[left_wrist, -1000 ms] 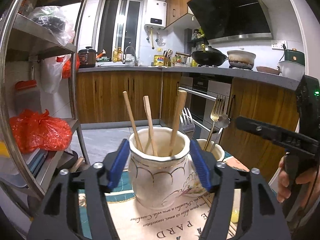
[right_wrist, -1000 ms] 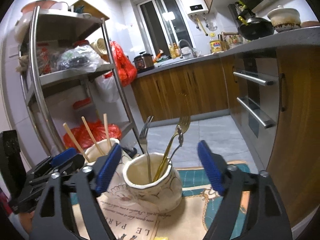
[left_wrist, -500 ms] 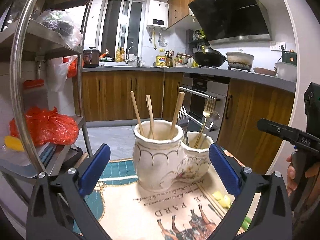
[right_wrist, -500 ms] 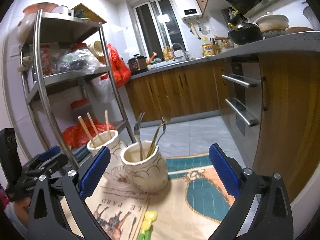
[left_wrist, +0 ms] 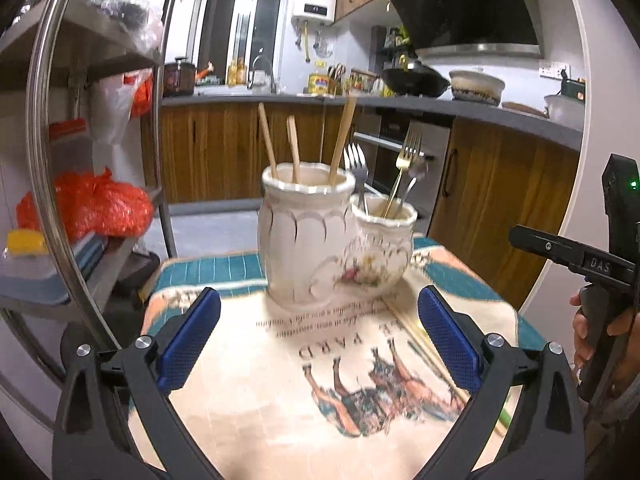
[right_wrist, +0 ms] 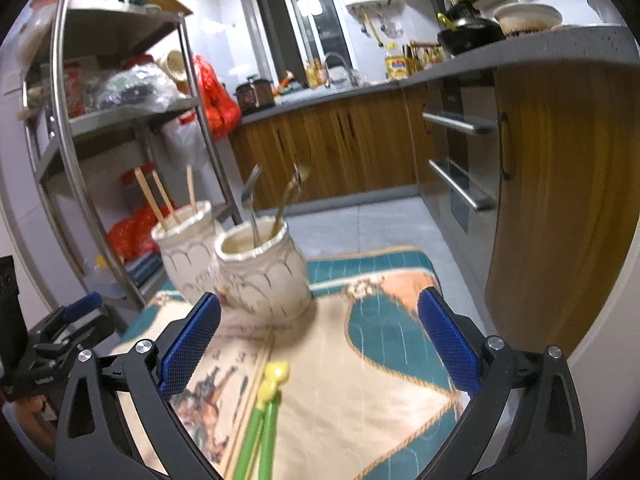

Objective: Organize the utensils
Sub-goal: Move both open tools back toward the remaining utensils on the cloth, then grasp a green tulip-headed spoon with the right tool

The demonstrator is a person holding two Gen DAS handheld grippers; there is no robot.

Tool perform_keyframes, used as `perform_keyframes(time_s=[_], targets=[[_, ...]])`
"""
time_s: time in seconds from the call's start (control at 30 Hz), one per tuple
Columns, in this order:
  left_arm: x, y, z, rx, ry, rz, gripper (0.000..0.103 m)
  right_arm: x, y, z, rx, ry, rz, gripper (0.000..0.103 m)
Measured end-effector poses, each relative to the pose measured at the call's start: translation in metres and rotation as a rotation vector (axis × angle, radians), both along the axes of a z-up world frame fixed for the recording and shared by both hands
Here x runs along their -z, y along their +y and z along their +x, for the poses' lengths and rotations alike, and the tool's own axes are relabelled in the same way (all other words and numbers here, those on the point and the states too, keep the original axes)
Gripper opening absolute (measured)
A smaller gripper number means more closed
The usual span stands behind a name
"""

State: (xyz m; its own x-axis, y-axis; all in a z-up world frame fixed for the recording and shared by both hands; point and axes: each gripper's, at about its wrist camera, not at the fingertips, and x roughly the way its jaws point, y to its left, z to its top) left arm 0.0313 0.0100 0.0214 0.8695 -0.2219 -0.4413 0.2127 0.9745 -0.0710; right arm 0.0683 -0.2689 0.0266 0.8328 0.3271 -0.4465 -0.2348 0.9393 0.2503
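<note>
Cream ceramic jars (left_wrist: 306, 236) hold wooden chopsticks (left_wrist: 267, 142) and forks (left_wrist: 406, 156).

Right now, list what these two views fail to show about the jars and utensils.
- Lower ends of the chopsticks and forks: hidden inside the tall jar and short jar, both views.
- Fork count: motion-blurred in the right wrist view.
- Green sticks: near ends cut off by the bottom edge, blurred.
- Printed cloth: small text blurred, left wrist view.

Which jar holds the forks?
The shorter jar, on the right in the left wrist view; the taller jar touching it holds wooden sticks.
</note>
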Motion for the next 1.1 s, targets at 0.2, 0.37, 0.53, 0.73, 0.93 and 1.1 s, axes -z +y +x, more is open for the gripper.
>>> perform_keyframes(time_s=[0.2, 0.37, 0.53, 0.73, 0.93, 1.1], targets=[[0.016, -0.001, 0.004, -0.010, 0.058, 0.018, 0.097, 0.025, 0.016, 0.001, -0.025, 0.105, -0.077, 0.098], [0.025, -0.006, 0.008, 0.007, 0.089, 0.031, 0.097, 0.045, 0.030, -0.002, -0.073, 0.182, -0.136, 0.098], [0.028, -0.008, 0.009, 0.023, 0.103, 0.031, 0.097, 0.055, 0.045, -0.013, -0.124, 0.225, -0.170, 0.095], [0.028, -0.009, 0.009, 0.024, 0.107, 0.031, 0.097, 0.055, 0.066, -0.024, -0.172, 0.241, -0.229, 0.059], [0.029, -0.009, 0.009, 0.026, 0.108, 0.033, 0.097, 0.056, 0.080, -0.025, -0.219, 0.258, -0.255, 0.025], [0.029, -0.009, 0.009, 0.026, 0.108, 0.034, 0.097, 0.060, 0.082, -0.026, -0.215, 0.266, -0.275, 0.017]])
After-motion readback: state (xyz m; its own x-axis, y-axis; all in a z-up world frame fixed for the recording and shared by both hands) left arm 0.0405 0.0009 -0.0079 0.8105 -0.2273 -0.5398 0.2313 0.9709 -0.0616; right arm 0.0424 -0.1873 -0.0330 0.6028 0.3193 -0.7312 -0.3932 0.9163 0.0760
